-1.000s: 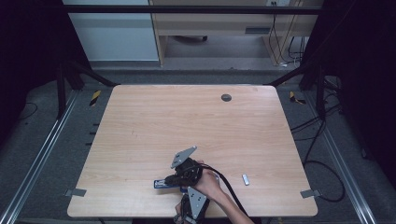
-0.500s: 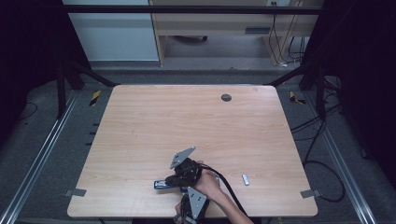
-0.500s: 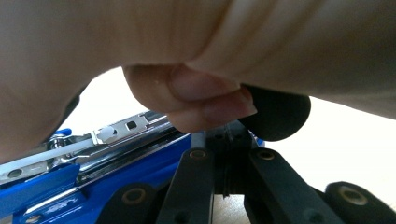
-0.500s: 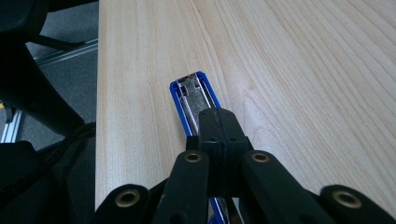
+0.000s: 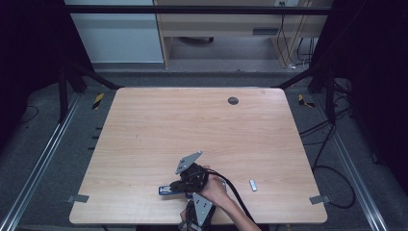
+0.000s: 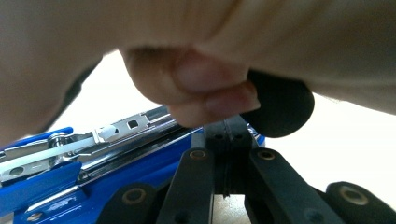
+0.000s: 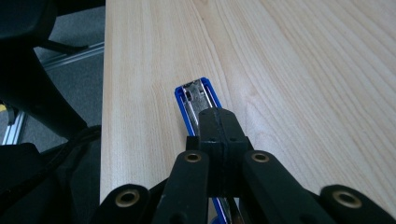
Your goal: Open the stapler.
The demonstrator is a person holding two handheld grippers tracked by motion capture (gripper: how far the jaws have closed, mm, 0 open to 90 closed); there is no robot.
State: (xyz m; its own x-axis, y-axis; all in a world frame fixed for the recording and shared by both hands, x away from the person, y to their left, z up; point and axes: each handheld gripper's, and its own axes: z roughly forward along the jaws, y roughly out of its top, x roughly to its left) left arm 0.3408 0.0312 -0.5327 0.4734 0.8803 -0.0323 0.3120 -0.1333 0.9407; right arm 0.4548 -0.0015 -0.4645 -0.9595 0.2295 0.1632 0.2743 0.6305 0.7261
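Right gripper view: right gripper (image 7: 219, 122) jaws together, resting over blue stapler (image 7: 196, 95) on table (image 7: 303, 70).

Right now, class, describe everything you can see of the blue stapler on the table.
The blue stapler lies flat near the wooden table's front edge, its long side along that edge. Its body looks like blue plastic, with a shiny metal staple channel running along the top, uncovered. The right tongs are shut, over its metal channel, and the left tongs are shut right beside it. Whether either presses on it is unclear.
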